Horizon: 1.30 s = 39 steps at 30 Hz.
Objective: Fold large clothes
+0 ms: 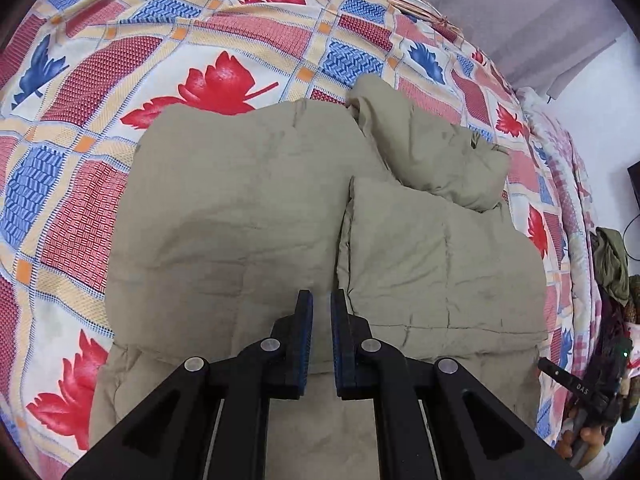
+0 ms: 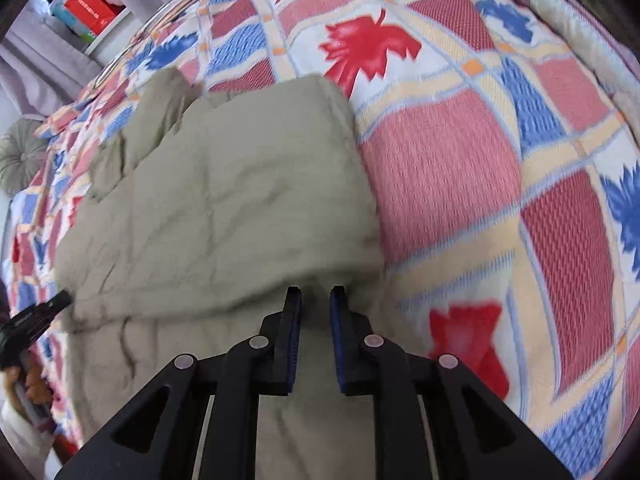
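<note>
Left gripper (image 1: 321, 304): jaws slightly apart, nothing held, hovering over the khaki padded jacket (image 1: 248, 208). Right gripper (image 2: 315, 300): same, released, at jacket's folded edge. Jacket lies on patterned bedspread (image 1: 80, 208), side panels already folded inward to a rough rectangle. Sleeve/collar bundle (image 1: 436, 152) sticks out at far end. Judged approx. halfway; remaining: tuck bundle, fold lengthwise.

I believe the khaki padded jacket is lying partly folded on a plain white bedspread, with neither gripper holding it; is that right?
Not quite: the bedspread is patterned with red and blue leaves, as the left wrist view shows. The khaki padded jacket does lie partly folded, and neither the left gripper nor the right gripper holds it.
</note>
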Each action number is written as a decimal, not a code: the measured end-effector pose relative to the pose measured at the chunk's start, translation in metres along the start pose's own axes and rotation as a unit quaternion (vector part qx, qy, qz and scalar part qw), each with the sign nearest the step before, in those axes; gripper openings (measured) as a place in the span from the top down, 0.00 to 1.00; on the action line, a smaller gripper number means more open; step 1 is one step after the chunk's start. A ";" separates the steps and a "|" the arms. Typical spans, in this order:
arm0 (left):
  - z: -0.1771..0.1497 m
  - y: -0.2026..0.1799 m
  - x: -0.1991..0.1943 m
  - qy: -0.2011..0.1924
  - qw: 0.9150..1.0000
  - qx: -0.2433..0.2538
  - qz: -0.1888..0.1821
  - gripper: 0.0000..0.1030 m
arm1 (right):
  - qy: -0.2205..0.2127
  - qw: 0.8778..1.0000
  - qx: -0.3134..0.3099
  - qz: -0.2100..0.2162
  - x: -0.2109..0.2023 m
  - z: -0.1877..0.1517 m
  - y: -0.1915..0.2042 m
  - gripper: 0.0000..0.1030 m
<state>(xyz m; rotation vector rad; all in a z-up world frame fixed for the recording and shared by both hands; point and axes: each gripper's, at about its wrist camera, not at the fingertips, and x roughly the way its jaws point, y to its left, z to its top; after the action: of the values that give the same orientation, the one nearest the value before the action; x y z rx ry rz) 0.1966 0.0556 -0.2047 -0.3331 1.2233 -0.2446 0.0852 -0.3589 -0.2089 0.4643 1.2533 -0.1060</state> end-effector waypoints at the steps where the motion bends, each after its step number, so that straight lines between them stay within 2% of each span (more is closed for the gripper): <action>1: 0.002 -0.003 -0.003 -0.004 1.000 0.005 -0.001 0.90 | -0.005 1.000 -0.009 -0.002 -0.007 -0.005 0.002 0.84; 3: 0.008 -0.014 -0.005 -0.009 1.000 0.017 -0.009 0.90 | -0.042 0.999 -0.018 -0.014 -0.026 -0.006 0.004 0.84; 5: 0.013 -0.032 0.000 -0.014 0.999 0.034 -0.011 0.90 | -0.082 0.996 -0.006 -0.022 -0.038 0.008 0.001 0.84; 8: 0.014 -0.056 0.018 -0.009 0.999 0.051 -0.002 0.90 | -0.107 0.994 0.025 0.002 -0.033 0.038 -0.003 0.84; 10: 0.008 -0.064 0.030 -0.009 0.997 0.069 0.019 0.90 | -0.104 0.994 0.019 0.010 -0.021 0.050 0.004 0.84; 11: 0.004 -0.066 0.040 -0.007 0.996 0.081 0.044 0.90 | -0.097 0.995 0.007 0.013 -0.011 0.054 0.010 0.84; 13: -0.004 -0.061 0.059 0.012 0.993 0.090 0.074 0.90 | -0.073 0.997 -0.010 0.006 0.012 0.055 0.017 0.84; 15: -0.010 -0.051 0.068 0.011 0.995 0.079 0.059 0.90 | -0.044 0.999 -0.005 -0.003 0.040 0.047 0.011 0.84; 18: -0.010 -0.047 0.070 0.010 0.996 0.070 0.052 0.90 | -0.055 0.998 0.003 0.011 0.056 0.034 -0.002 0.85; 23: -0.010 -0.049 0.066 0.014 0.995 0.081 0.064 0.90 | -0.052 0.999 0.002 0.004 0.050 0.036 -0.001 0.85; 30: -0.017 -0.044 0.030 0.014 0.991 0.095 0.095 0.90 | -0.046 0.998 0.022 -0.028 0.013 0.028 -0.008 0.84; 35: -0.033 -0.040 0.007 0.019 0.989 0.096 0.110 0.90 | -0.037 0.999 0.032 -0.020 -0.010 0.002 -0.005 0.82; 39: -0.053 -0.040 -0.006 0.027 0.987 0.097 0.123 0.90 | -0.021 0.998 0.054 -0.006 -0.018 -0.029 -0.001 0.71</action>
<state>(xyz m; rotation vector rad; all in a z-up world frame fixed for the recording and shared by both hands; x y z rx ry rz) 0.1439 0.0148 -0.2004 -0.0059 1.2686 -0.1581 0.0530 -0.3516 -0.1989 0.5451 1.2131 -0.1946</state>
